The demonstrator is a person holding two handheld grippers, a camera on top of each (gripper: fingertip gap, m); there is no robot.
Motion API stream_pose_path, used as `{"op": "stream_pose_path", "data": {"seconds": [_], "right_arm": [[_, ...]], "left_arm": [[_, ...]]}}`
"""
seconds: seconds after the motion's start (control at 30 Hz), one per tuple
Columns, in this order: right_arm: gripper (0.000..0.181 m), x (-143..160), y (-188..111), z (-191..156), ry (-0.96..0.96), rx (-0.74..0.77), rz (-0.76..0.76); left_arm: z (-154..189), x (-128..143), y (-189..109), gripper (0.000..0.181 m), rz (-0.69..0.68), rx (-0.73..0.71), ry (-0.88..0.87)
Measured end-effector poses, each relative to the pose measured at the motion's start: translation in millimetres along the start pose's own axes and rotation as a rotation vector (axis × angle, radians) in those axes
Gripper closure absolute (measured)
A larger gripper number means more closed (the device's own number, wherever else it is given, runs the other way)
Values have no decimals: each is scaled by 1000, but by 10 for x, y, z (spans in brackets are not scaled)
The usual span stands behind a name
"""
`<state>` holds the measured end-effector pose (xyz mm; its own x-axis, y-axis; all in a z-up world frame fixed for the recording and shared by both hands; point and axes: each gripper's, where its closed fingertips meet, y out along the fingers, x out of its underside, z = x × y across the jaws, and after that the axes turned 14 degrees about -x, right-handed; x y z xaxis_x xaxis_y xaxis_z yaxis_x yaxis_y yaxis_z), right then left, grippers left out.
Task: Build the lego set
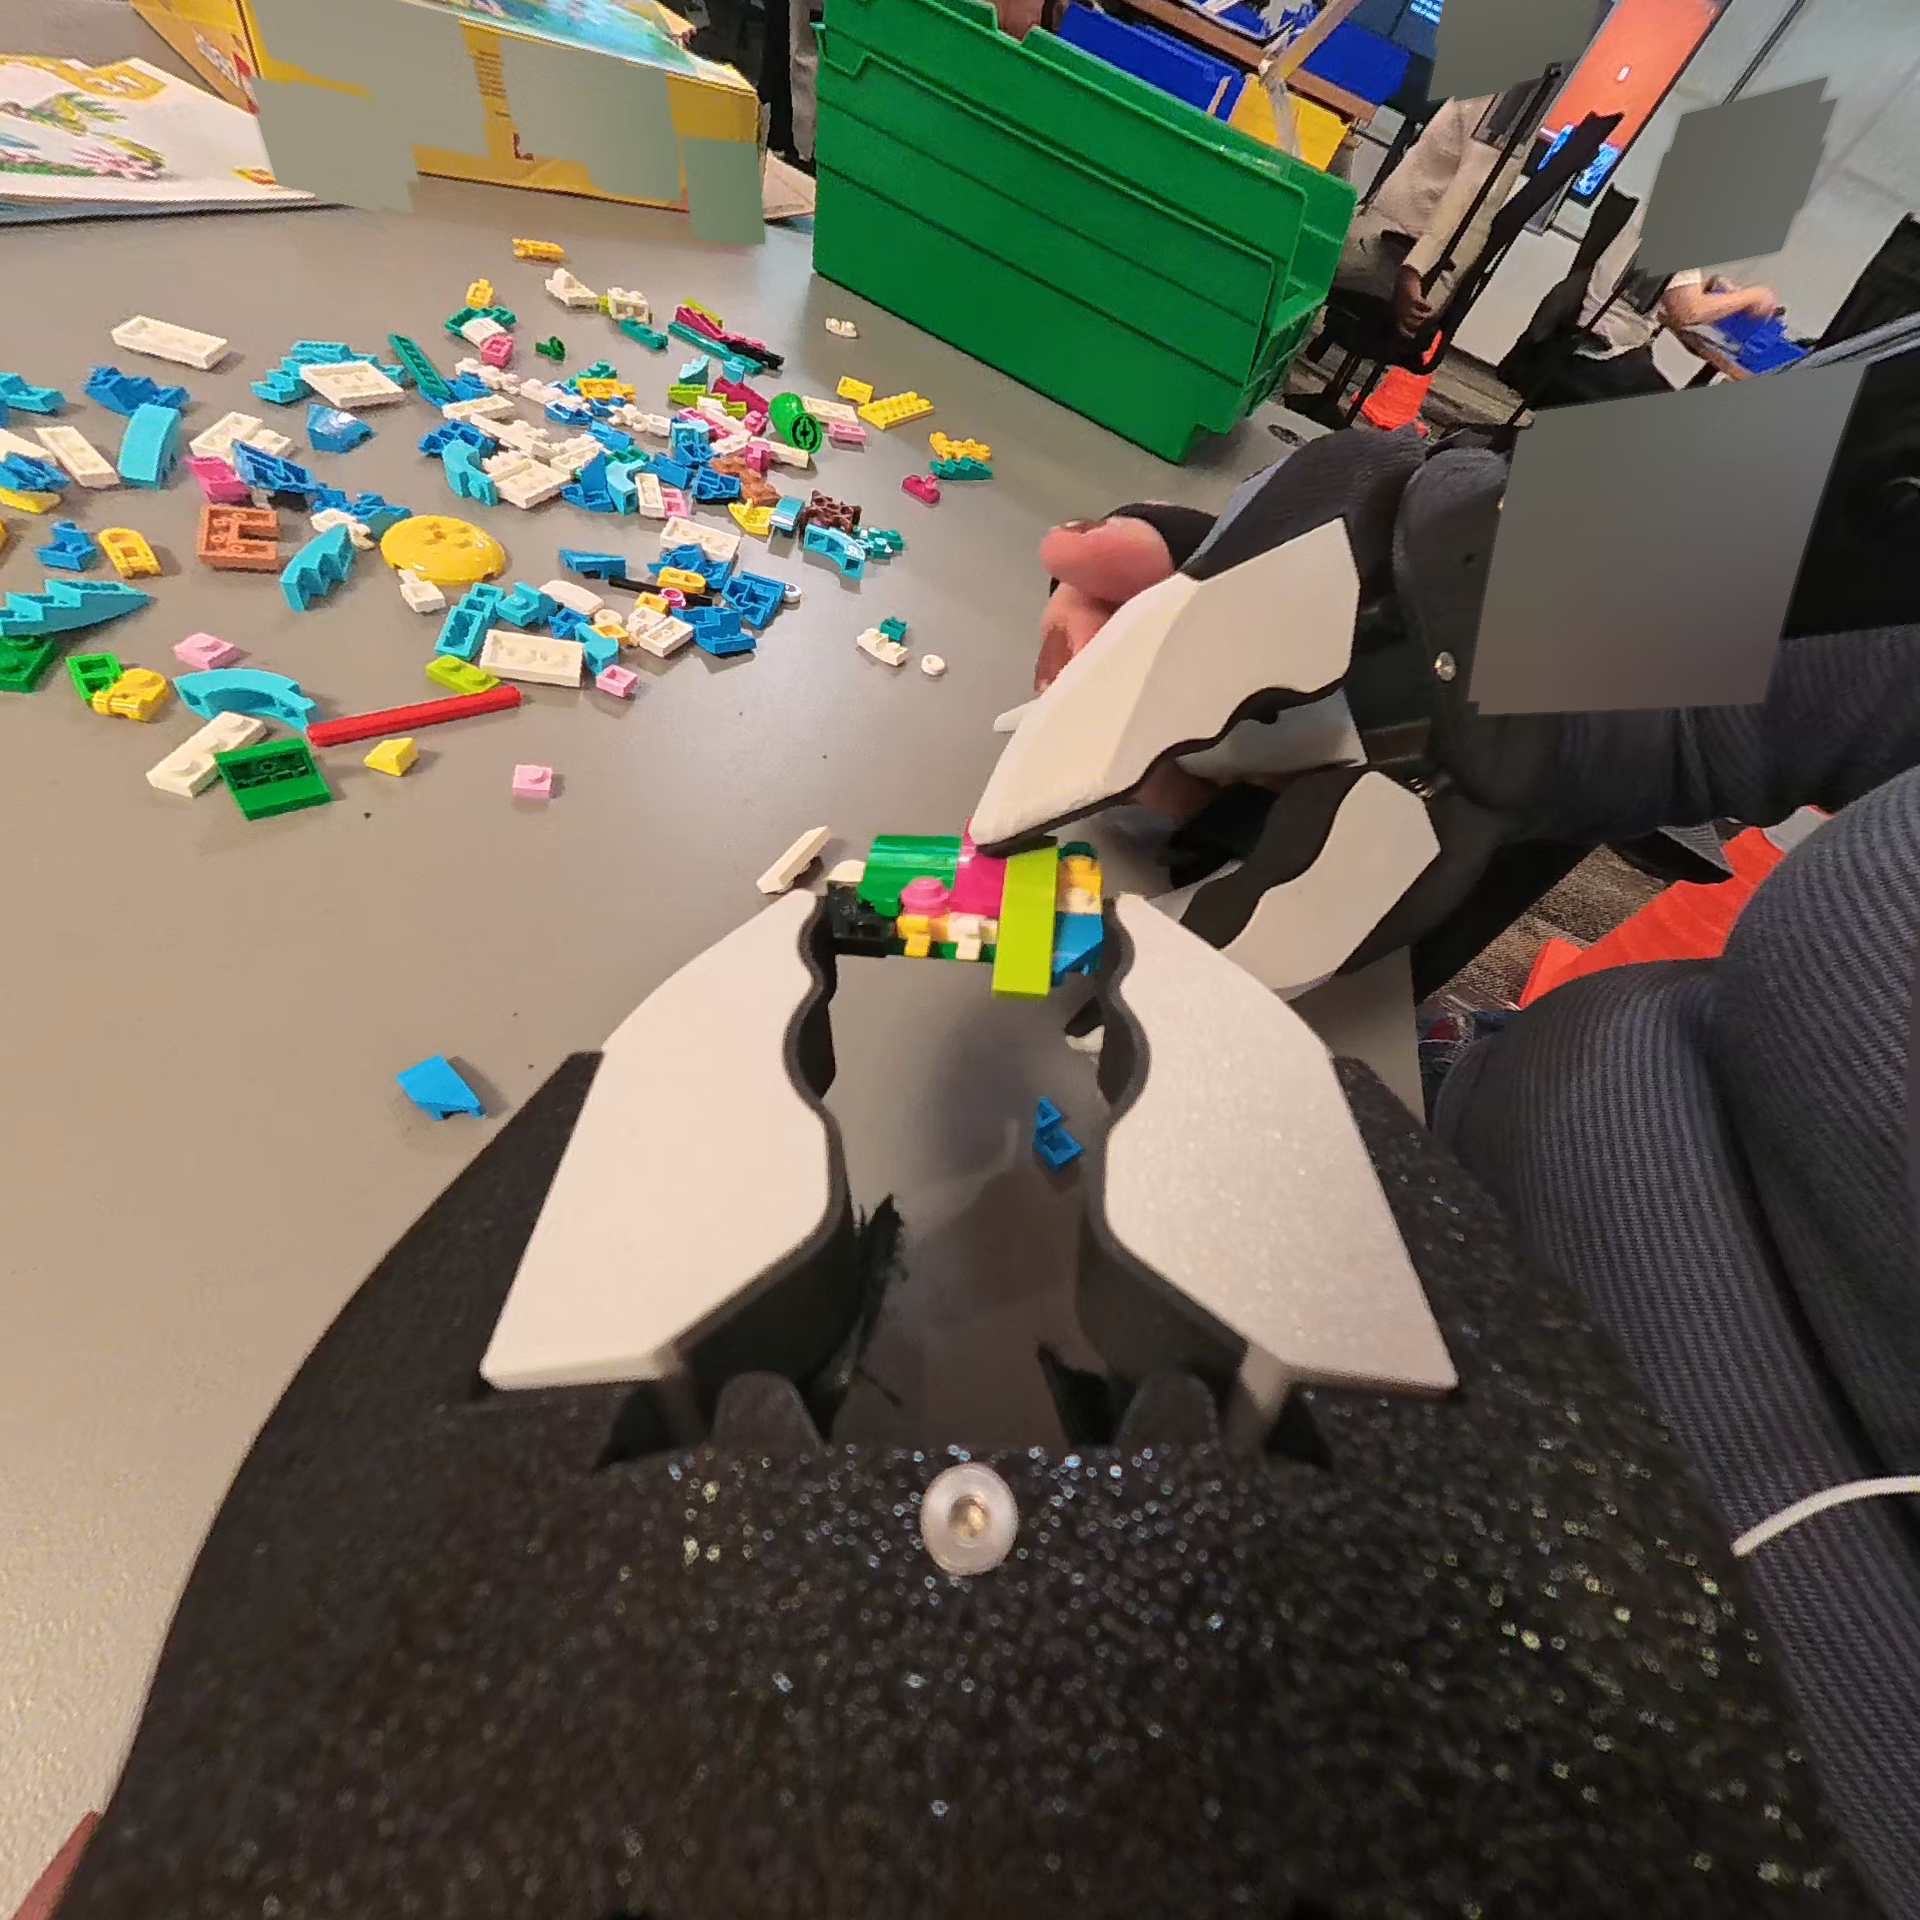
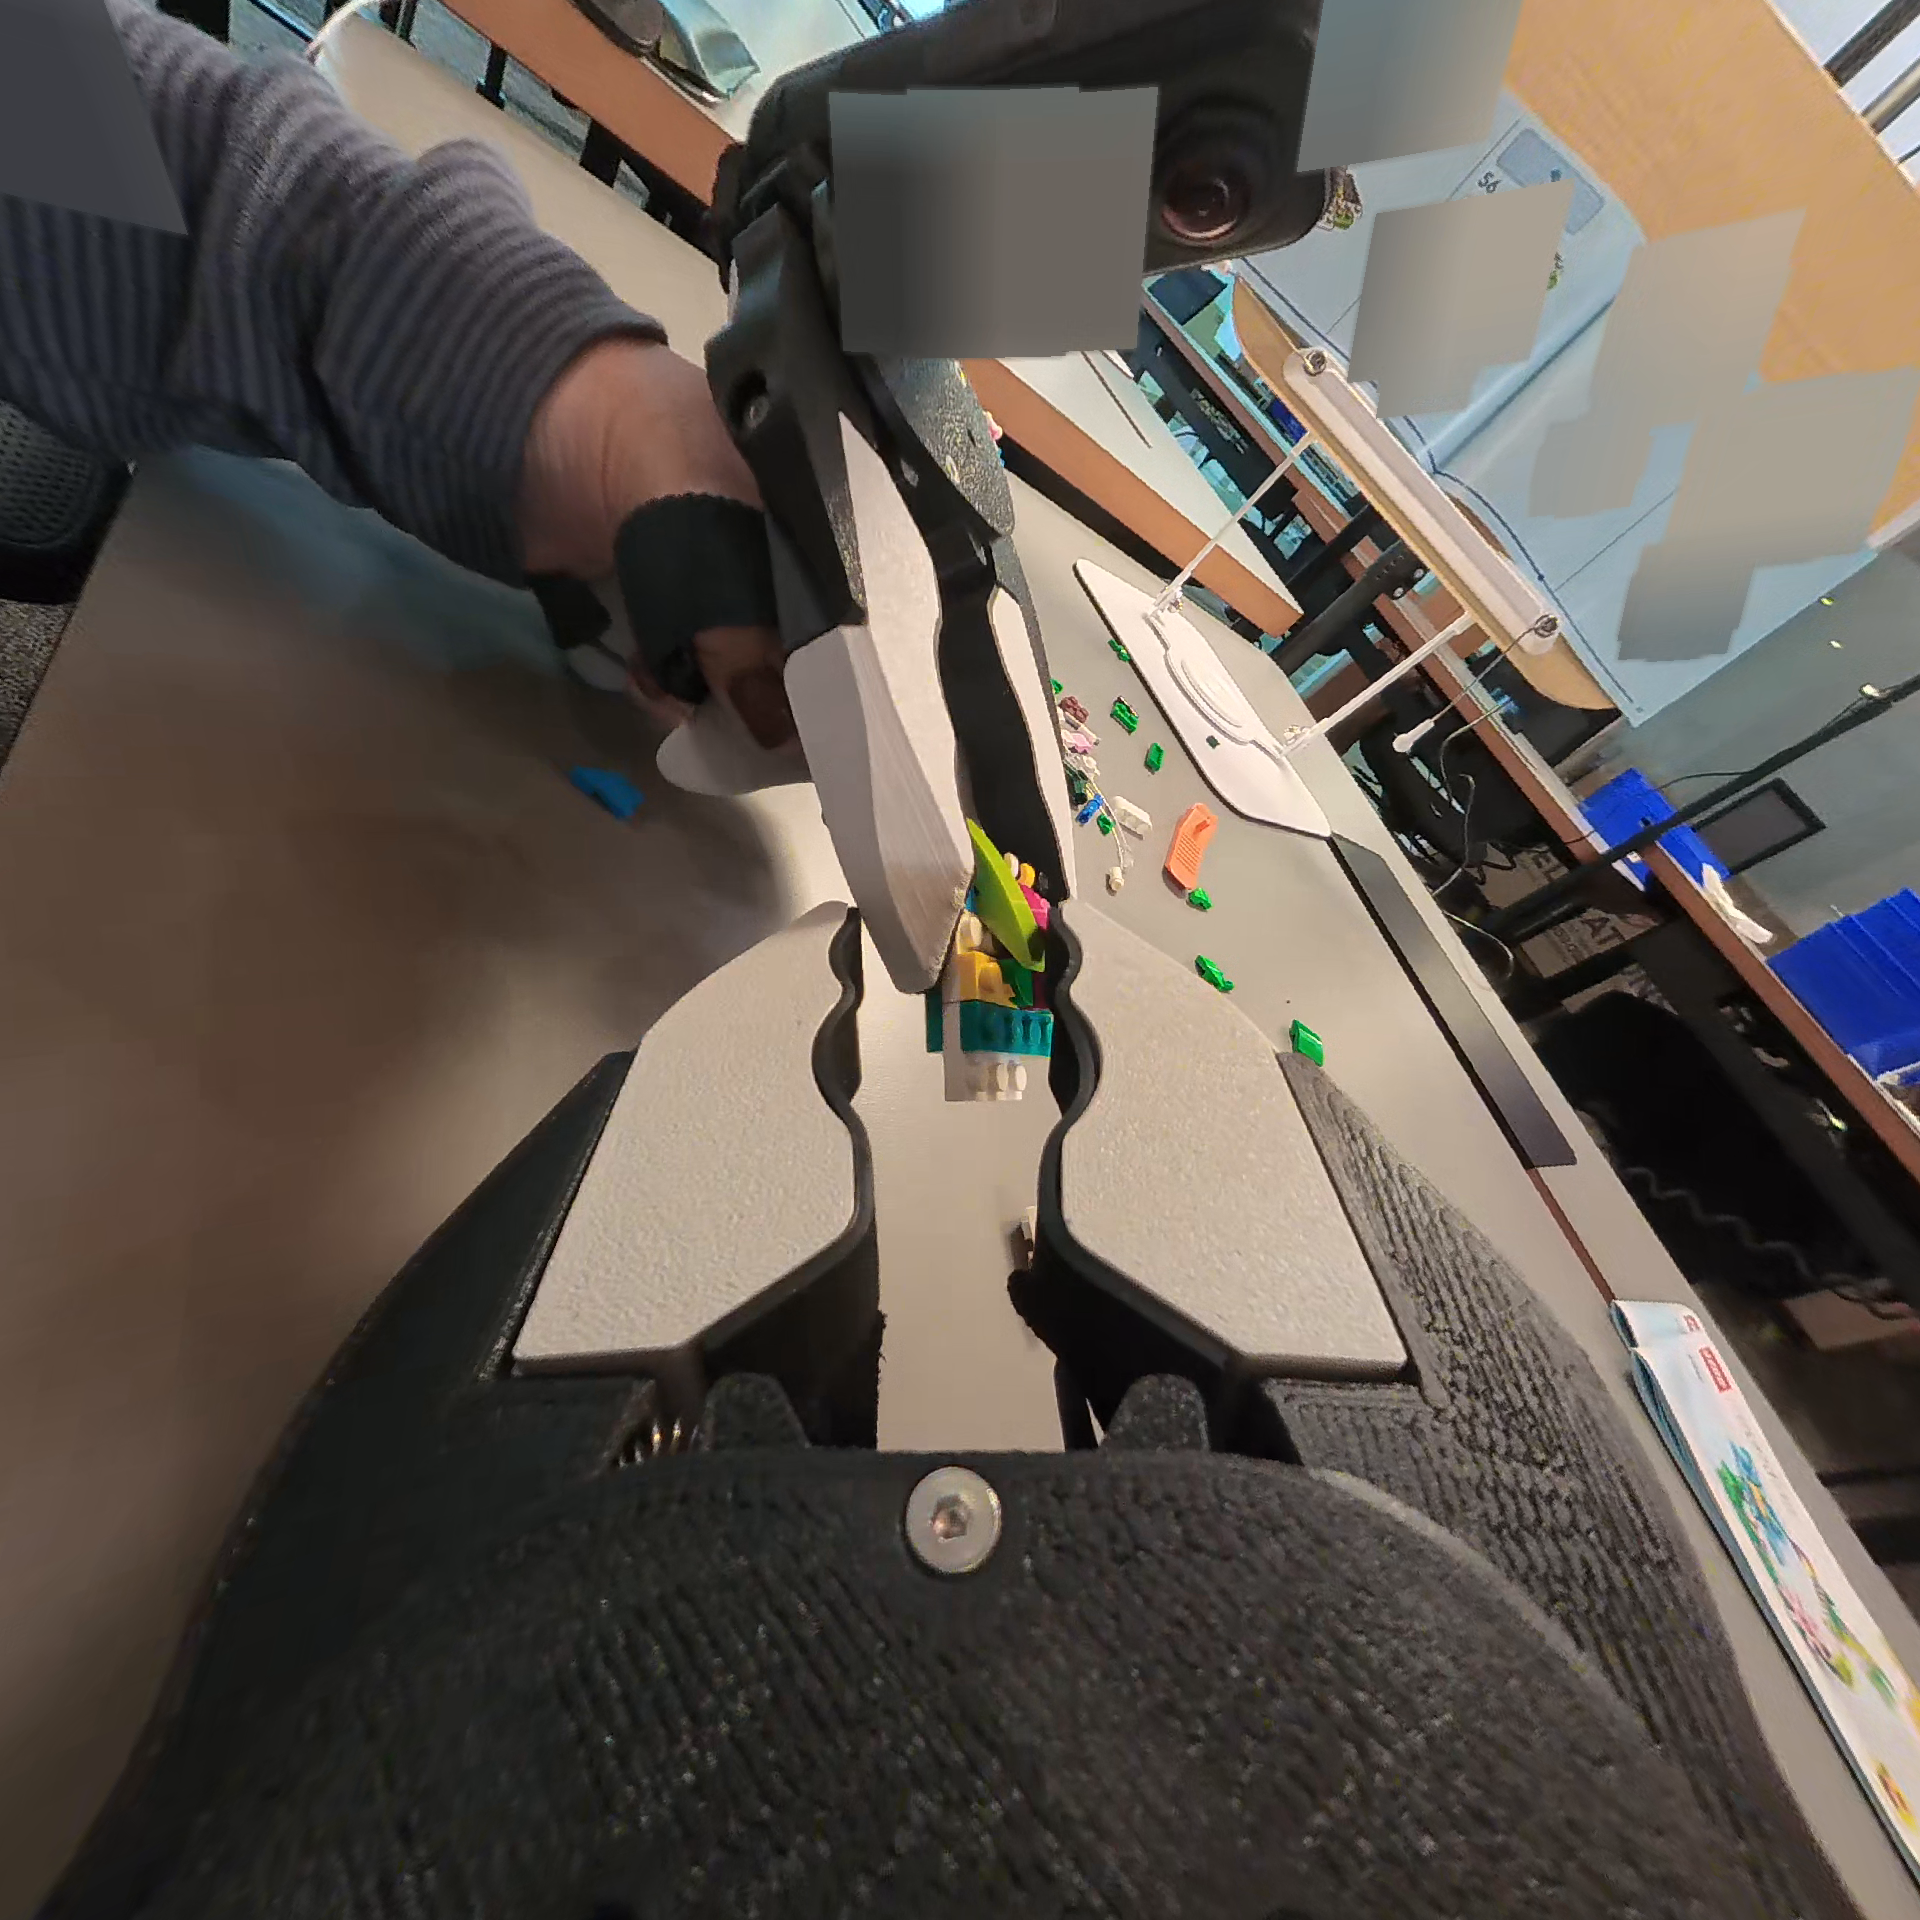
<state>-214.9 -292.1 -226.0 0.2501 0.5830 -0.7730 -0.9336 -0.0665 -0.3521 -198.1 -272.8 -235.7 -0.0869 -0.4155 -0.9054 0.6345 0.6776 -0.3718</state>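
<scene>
A small multicoloured lego assembly [image 1: 935, 920] is held just above the grey table [image 1: 260, 1091] between the fingertips of my left gripper [image 1: 966, 925], which is shut on it. A lime plate [image 1: 1023, 925] lies tilted across its right side. My right gripper [image 1: 1044, 930] comes in from the right. Its upper finger [image 1: 1143, 686] rests on the pink top of the assembly and its lower finger [image 1: 1309, 904] sits underneath. In the right wrist view the assembly [image 2: 997, 1023] sits between the tips of my right gripper [image 2: 956, 930], and a left gripper finger [image 2: 894, 810] reaches down onto it.
Many loose bricks [image 1: 540, 488] are spread over the far left of the table, with a red rod [image 1: 416, 715]. A green bin [image 1: 1049, 260], a yellow box [image 1: 582, 104] and a booklet [image 1: 94, 135] stand at the back. An orange separator tool [image 2: 1190, 842] lies beyond. A person's leg [image 1: 1714, 1143] is at the right.
</scene>
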Motion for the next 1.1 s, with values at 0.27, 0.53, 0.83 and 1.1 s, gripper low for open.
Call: {"op": "stream_pose_path", "data": {"seconds": [0.27, 0.53, 0.83, 1.1], "right_arm": [[149, -16, -4, -33, -4, -29, 21], [140, -27, -91, -104, -78, -104, 48], [151, 36, -316, 14, 179, -351, 45], [166, 24, -291, -95, 386, -578, 34]], "left_arm": [[28, 2, -6, 133, 1, 20, 7], [43, 26, 12, 133, -13, 9, 38], [116, 138, 80, 133, -78, -13, 163], [165, 164, 81, 133, -80, -4, 222]]}}
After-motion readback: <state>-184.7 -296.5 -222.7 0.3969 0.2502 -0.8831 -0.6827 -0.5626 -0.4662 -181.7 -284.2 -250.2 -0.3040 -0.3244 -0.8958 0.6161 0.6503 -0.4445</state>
